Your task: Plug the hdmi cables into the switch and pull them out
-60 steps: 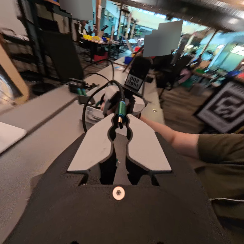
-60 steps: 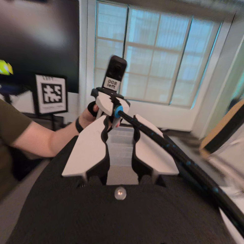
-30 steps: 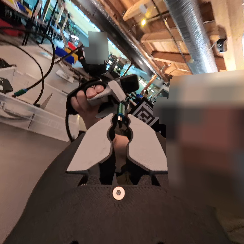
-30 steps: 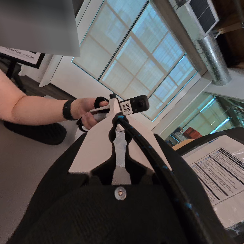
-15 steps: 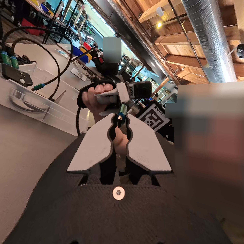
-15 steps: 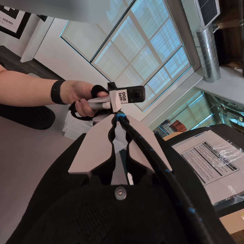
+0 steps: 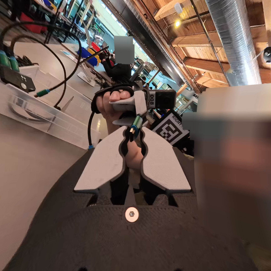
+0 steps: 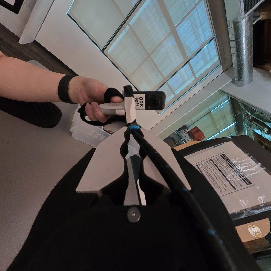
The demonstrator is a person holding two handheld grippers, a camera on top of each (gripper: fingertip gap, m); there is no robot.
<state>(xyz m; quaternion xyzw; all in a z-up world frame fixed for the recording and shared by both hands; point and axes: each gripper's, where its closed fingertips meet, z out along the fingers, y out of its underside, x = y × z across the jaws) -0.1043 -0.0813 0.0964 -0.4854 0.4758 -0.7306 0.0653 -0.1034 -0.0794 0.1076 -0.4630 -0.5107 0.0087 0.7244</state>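
Handover of one HDMI plug between two hand-held grippers, above a pale grey tabletop (image 7: 26, 168). The left gripper (image 7: 132, 132), with pale grey wavy-edged fingers, is pinched onto the gold metal tip of a green-and-blue metal-shelled HDMI plug (image 7: 135, 126). The right gripper (image 8: 132, 130) appears clamped on the same plug from its cable end, at the blue collar, with the black braided cable (image 8: 168, 171) running back over its right finger.

The black box-shaped HDMI switch (image 7: 16, 79) sits on a clear plastic bin (image 7: 48, 121) toward the tabletop's far left edge; two green plugs (image 7: 8, 61) stand in its rear ports, and a third green plug (image 7: 42, 93) lies loose beside it.

Handling, as judged: the plug is light, rigid and smooth-shelled, so it may twist in flat jaws; grip the shell broadside, not the thin tip. The stiff braided cable will tug sideways during insertion.
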